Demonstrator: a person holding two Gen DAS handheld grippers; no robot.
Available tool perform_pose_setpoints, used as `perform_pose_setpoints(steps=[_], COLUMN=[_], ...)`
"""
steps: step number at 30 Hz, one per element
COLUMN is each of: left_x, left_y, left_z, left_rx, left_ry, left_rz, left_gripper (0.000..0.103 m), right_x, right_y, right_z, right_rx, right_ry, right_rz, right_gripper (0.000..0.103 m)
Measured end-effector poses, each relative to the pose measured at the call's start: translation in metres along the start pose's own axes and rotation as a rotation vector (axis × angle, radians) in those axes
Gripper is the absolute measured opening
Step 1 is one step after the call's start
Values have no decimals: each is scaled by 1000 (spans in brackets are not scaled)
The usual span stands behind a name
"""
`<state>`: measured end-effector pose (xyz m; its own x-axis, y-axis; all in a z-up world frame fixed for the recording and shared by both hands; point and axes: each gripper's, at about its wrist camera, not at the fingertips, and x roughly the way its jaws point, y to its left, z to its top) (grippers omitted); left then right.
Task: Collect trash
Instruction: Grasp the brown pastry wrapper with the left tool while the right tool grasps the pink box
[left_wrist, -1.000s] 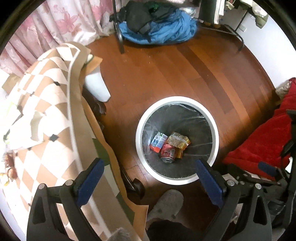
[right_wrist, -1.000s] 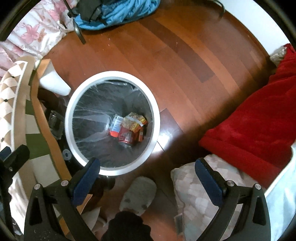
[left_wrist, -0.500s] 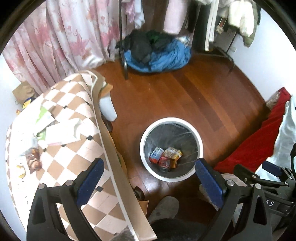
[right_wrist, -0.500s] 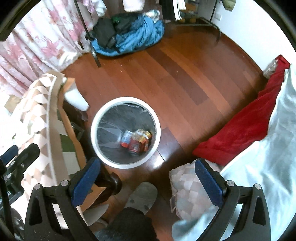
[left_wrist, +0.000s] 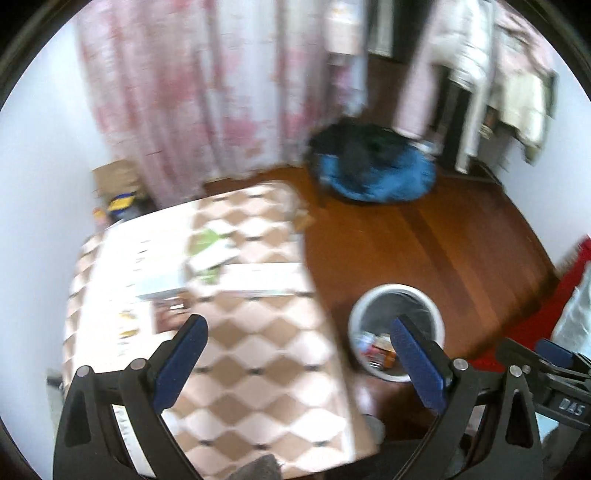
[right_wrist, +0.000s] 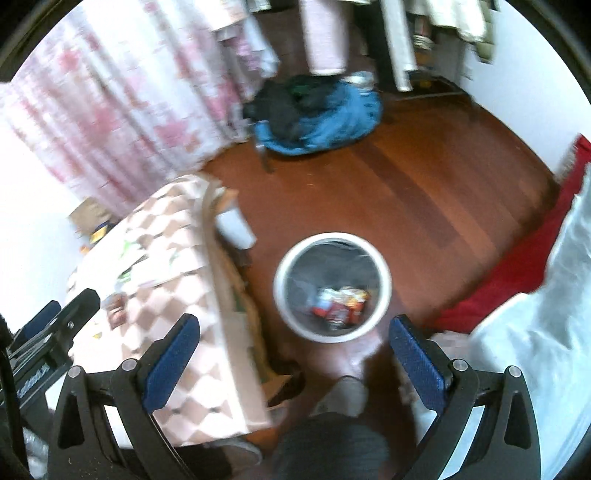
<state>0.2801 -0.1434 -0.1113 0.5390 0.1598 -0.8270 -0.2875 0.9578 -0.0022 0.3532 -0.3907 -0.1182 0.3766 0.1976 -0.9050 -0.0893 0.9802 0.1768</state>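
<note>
A white round trash bin (right_wrist: 384, 280) with a clear liner stands on the wood floor and holds several wrappers and a red can (right_wrist: 338, 314). It also shows in the left wrist view (left_wrist: 354, 317). My left gripper (left_wrist: 299, 362) is open and empty, high above the checkered table (left_wrist: 258, 369). Papers and wrappers (left_wrist: 210, 254) lie blurred on the table's far part. My right gripper (right_wrist: 291, 362) is open and empty, high above the floor near the bin. Both views are blurred by motion.
A blue and black clothes heap (right_wrist: 317, 110) lies by pink floral curtains (right_wrist: 110, 110). A red blanket (right_wrist: 517, 273) and white bedding (right_wrist: 546, 350) are at the right. A slippered foot (right_wrist: 343, 398) stands below the bin. Clothes hang on a rack (left_wrist: 472, 74) at the back.
Both grippers have risen and tilted up, away from the bin. The left view has swung left over the table. The bin looks smaller and lower. Both stay open.
</note>
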Motion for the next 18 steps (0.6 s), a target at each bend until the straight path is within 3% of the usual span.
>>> perform_pose_setpoints(steps=[4,8,13,18], left_x=[27,76,131,171], left_y=[74,137,192,210], left_z=[-10,-26,-43,-47], left_rx=[-91,-193,-286,-306], left_ry=[46,128,219,275], left_rz=[145,248,315,339], left_gripper=[101,101,101,101], right_x=[30,94,177,255], right_y=[68,149,223,282], right_z=[-3,-3,8,23], right_rx=[-134,-322,-530,-742], right_ry=[50,139,220,253], right_rz=[56,48,-11,-131], right_gripper=[103,103,103,103])
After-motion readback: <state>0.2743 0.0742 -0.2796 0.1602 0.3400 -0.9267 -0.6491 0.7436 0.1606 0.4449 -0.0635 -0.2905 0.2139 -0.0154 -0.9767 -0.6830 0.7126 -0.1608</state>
